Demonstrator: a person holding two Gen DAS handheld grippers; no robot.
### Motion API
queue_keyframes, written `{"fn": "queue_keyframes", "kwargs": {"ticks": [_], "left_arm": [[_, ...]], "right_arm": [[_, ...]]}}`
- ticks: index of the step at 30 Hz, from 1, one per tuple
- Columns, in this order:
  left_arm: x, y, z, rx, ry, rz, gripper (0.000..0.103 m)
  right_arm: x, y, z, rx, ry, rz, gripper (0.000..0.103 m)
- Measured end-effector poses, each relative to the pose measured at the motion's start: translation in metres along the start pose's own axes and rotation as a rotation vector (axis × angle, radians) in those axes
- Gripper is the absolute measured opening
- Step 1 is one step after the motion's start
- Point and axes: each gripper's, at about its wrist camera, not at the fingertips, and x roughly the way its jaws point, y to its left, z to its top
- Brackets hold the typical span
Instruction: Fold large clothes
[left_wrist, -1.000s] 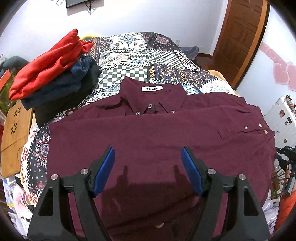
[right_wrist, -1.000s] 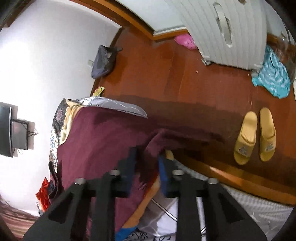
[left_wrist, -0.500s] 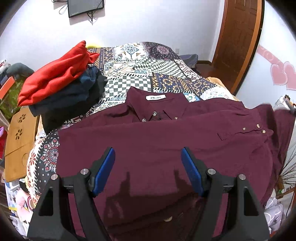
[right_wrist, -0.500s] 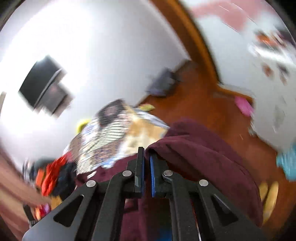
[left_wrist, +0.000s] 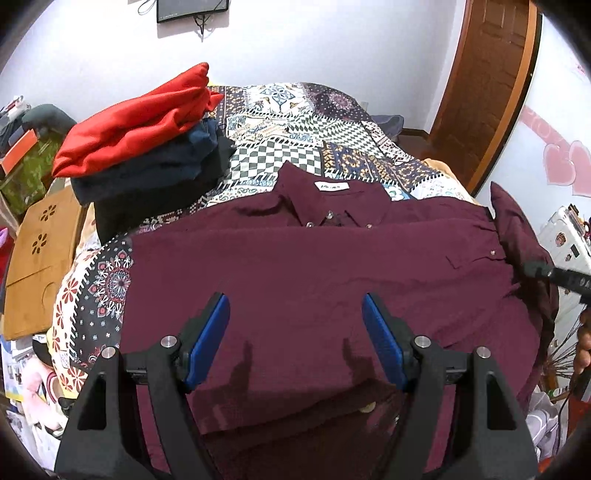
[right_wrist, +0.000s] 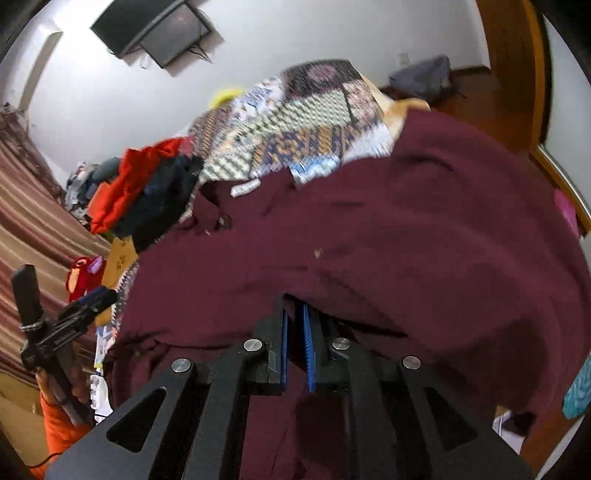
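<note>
Shirt (left_wrist: 314, 266): maroon, buttoned, lies front-up across centre of left view, collar (left_wrist: 332, 199) toward upper middle; spreads over quilt (left_wrist: 288, 122), lower hem runs under frame bottom.
Right edge of shirt: lifted off quilt at right of left view, stands up as a loose flap (left_wrist: 517, 221); in right view drapes in a broad hump across the middle of the frame.
Handling: looks light, soft, limp; sags and creases wherever unsupported, so likely needs two holds or a slow carry to keep an edge straight; weave looks matte, probably not slippery; buttons the only hard spots.
Where to grip: best at a seam, hem or shoulder edge, pinching through a doubled layer; avoid button line and collar, which are bulky and could twist a fold.
Right gripper (right_wrist: 294, 343): jaws nearly together, opening a touch, shirt cloth between the pads (right_wrist: 283, 343); cloth hangs over and beyond the tips.
Left gripper (left_wrist: 295, 332): jaws wide apart, nothing between; hovers over lower chest of shirt, not touching as far as can be told.
Judged step: carrying the raised side across the front for a lengthwise fold; free jaws well placed to pin the body flat.
Risk: thin pinch may slip out; flap may land skewed or bunched.
Stack (left_wrist: 147, 147): folded red and dark clothes, upper left of left view, on quilt, just beside shirt's shoulder, apart from it.
Door (left_wrist: 487, 92): brown, upper right.
</note>
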Motion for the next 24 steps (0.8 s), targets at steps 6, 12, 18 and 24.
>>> {"fn": "queue_keyframes", "kwargs": {"ticks": [6,12,18,24], "left_arm": [[0.002,-0.004,-0.003,0.0,0.001,-0.014,0.073],[0.003,-0.018,0.0,0.026,-0.007,-0.037,0.073],[0.001,-0.029,0.002,0.05,-0.019,-0.047,0.073],[0.004,-0.028,-0.001,0.049,-0.003,-0.042,0.073]], "right_arm": [[-0.034,-0.009,-0.008,0.05,-0.018,-0.038,0.059],[-0.068,-0.039,-0.017,0.221,-0.124,-0.072,0.061],[-0.082,-0.09,-0.038,0.498,-0.173,-0.025,0.062],[-0.059,-0.126,-0.061,0.71,-0.137,0.066,0.062]]}}
